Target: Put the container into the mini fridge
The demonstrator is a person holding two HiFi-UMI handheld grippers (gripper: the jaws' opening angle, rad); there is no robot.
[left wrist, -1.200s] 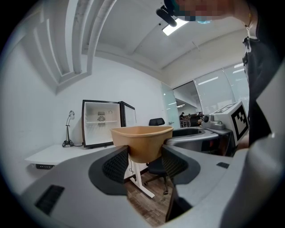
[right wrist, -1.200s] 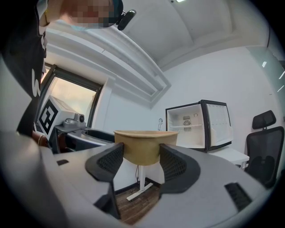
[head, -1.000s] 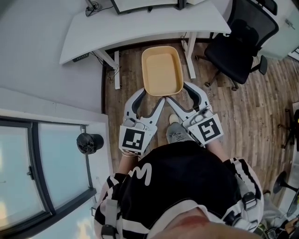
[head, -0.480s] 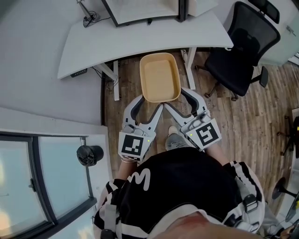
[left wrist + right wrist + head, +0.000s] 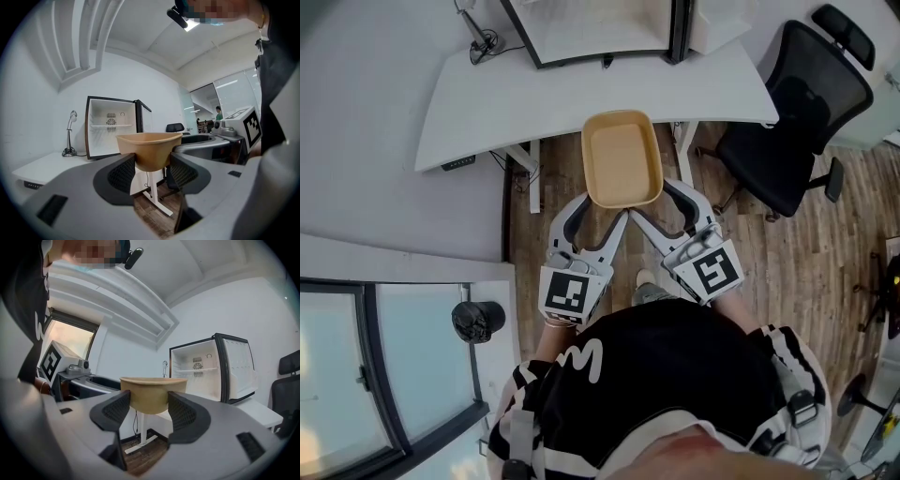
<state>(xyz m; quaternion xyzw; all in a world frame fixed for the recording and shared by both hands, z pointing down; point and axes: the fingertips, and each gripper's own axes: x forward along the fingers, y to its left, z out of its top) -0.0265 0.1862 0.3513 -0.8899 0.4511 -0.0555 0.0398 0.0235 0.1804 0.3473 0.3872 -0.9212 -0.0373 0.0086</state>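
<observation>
A shallow tan container [image 5: 622, 157] hangs in the air just short of the white desk [image 5: 487, 94]. Both grippers hold its near end. My left gripper [image 5: 602, 204] is shut on the near-left corner, my right gripper [image 5: 654, 202] on the near-right corner. The mini fridge [image 5: 600, 28] stands on the desk with its door open. In the left gripper view the container [image 5: 149, 147] sits between the padded jaws, with the fridge [image 5: 111, 126] beyond it. The right gripper view shows the container [image 5: 152, 392] likewise pinched, and the fridge [image 5: 206, 369] open with white shelves.
A black office chair [image 5: 787, 131] stands right of the desk on the wood floor [image 5: 825, 244]. A small desk lamp [image 5: 478, 37] is left of the fridge. A black round object [image 5: 478, 321] rests on the white ledge by the window at left.
The person has stepped toward the desk with the container held in both grippers. The container's far end now reaches the desk edge, and more of the fridge shows at the top.
</observation>
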